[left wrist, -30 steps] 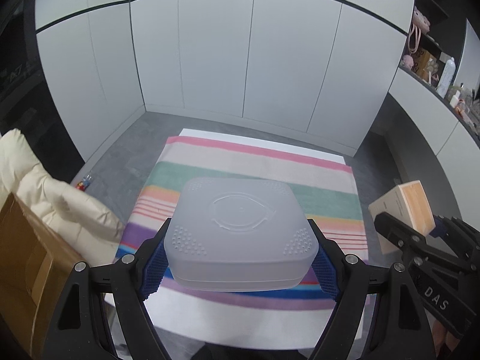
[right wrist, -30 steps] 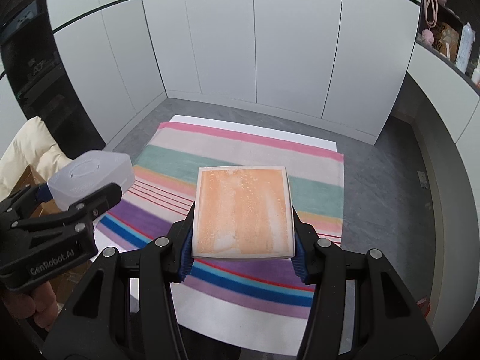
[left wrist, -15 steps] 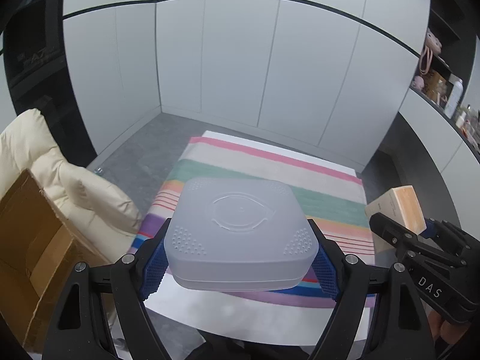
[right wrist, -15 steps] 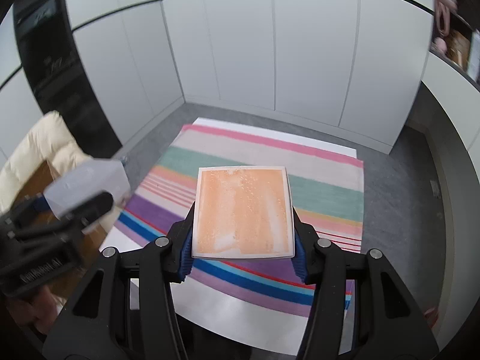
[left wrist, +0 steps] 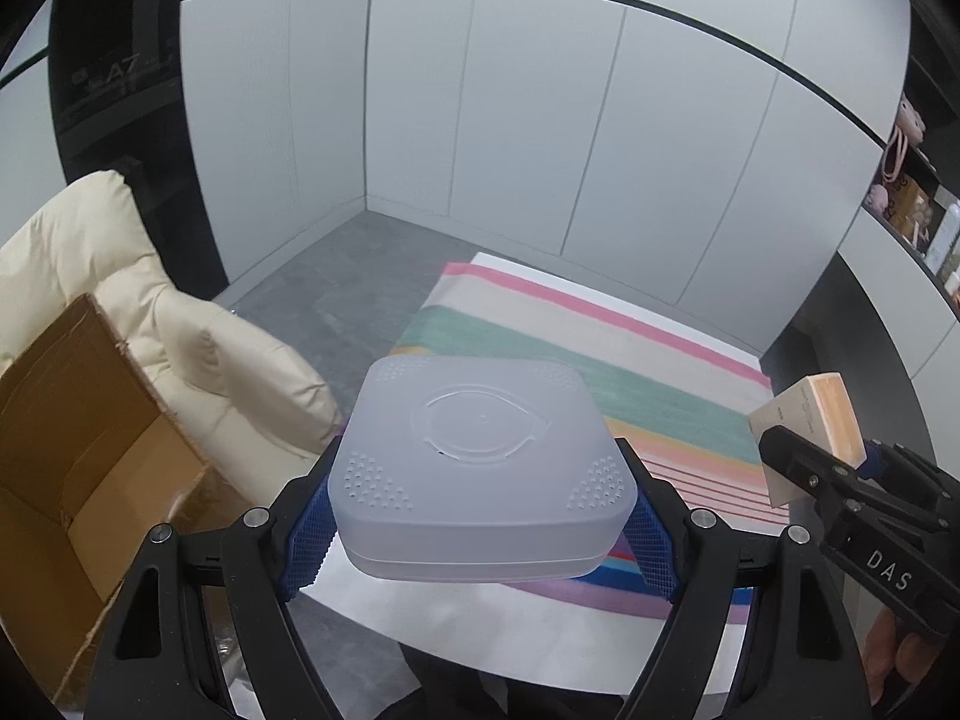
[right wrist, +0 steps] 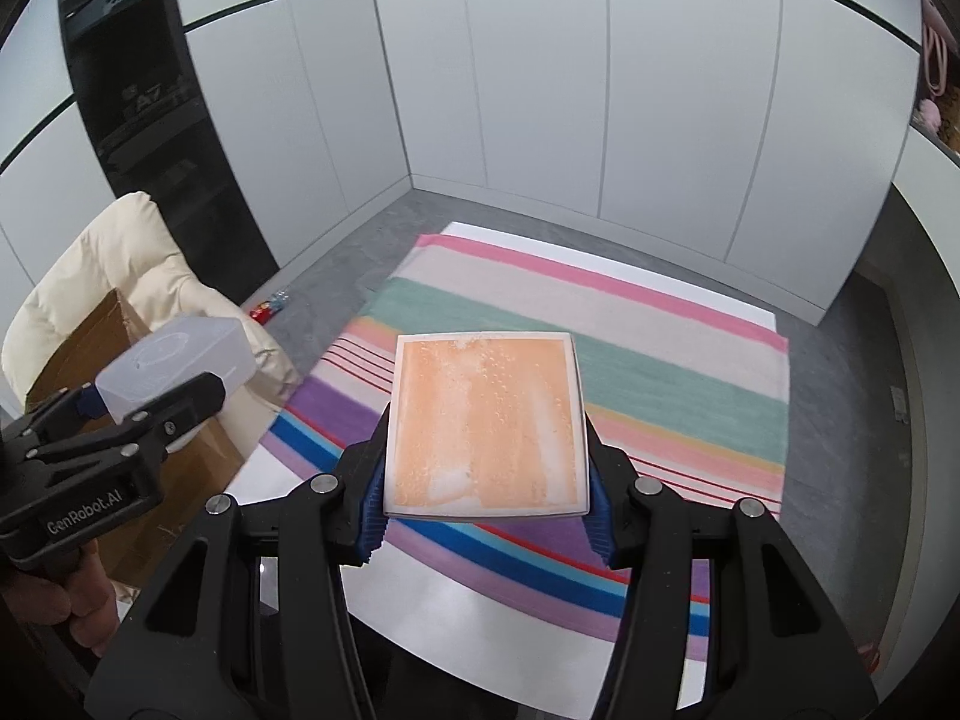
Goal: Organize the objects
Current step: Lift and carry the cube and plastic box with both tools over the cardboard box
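While both grippers carry their loads above the floor, the step in hand looks like transport: two things are lifted and neither is set down yet. The left gripper (left wrist: 480,516) has its blue pads clamped on the sides of a frosted white box (left wrist: 480,468), a rounded square case that sits between the fingers and juts forward past their tips. The right gripper (right wrist: 480,492) is clamped on an orange-faced box (right wrist: 486,420), held flat between its fingers with the orange face up.

Ahead of and below both pairs of fingers lies a striped rug (right wrist: 660,372). Left of the left gripper's fingers, and lower, stands an open cardboard box (left wrist: 72,450) leaning against a cream cushion (left wrist: 180,348). I judge that carton the likely place for the loads, though the task does not name it. If so, the next move calls for swinging the left gripper over the opening, lowering the frosted case inside, and only then parting the pads; the right should wait beside it so the two tools do not collide.

Counted: two grippers, two held boxes, one carton, one cushion, one rug, and one small red item (right wrist: 264,311) on the floor, too small to name.
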Available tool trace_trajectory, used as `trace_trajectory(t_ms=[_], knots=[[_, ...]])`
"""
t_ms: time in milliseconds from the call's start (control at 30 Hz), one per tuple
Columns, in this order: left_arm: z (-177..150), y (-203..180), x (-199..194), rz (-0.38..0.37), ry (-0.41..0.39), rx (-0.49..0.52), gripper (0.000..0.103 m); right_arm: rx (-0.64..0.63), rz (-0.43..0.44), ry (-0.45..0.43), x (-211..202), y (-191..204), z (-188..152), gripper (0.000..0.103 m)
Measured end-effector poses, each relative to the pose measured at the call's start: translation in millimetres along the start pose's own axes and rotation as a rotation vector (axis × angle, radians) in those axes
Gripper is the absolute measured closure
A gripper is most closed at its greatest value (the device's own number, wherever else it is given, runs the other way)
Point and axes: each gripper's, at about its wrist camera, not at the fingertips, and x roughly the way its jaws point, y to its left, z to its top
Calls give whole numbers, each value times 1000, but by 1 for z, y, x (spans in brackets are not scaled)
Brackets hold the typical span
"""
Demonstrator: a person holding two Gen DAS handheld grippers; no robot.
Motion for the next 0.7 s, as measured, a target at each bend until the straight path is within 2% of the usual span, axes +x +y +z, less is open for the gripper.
trace_trajectory(t_ms=[300,700], knots=[[-2,50,-14,44,-23,-64,20,-43,32,4,10,41,8,49],[-4,90,-27,84,-43,-115,20,-113,68,2,16,86,10,49]])
